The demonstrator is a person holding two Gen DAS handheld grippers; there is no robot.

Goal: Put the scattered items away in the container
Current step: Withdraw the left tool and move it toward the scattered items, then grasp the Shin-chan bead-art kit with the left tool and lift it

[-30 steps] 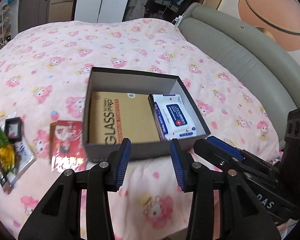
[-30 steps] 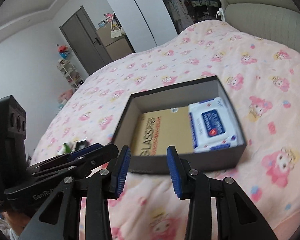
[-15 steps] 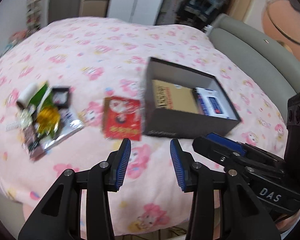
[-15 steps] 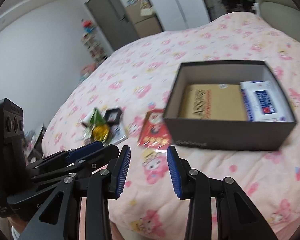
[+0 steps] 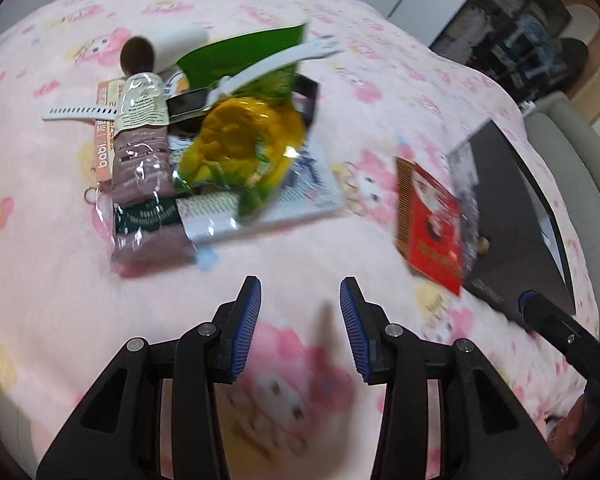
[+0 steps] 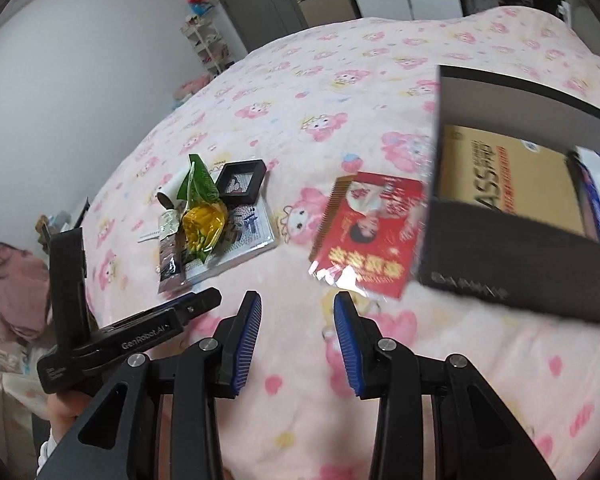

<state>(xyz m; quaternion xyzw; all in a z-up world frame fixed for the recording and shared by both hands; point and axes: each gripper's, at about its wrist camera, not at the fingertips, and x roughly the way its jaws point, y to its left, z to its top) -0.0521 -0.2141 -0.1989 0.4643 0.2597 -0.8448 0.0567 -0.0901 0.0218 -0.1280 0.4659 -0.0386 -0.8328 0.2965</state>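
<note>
Left wrist view: looks steeply down along its own fingers at the pink bedspread point(image 5: 60, 264), close above the heap of packets point(image 5: 220, 148), which lies just ahead. The dark box point(image 5: 508, 216) sits at the right edge, edge-on.

Right wrist view: tilted down over the bedspread point(image 6: 300, 92), farther from the heap point(image 6: 204, 228), which lies ahead to the left; box point(image 6: 520, 272) near, ahead right, its inside visible.

Shared: heap, red packet point(image 5: 432, 224) point(image 6: 364, 236), box, bedspread; each view catches the other gripper at its edge.
</note>
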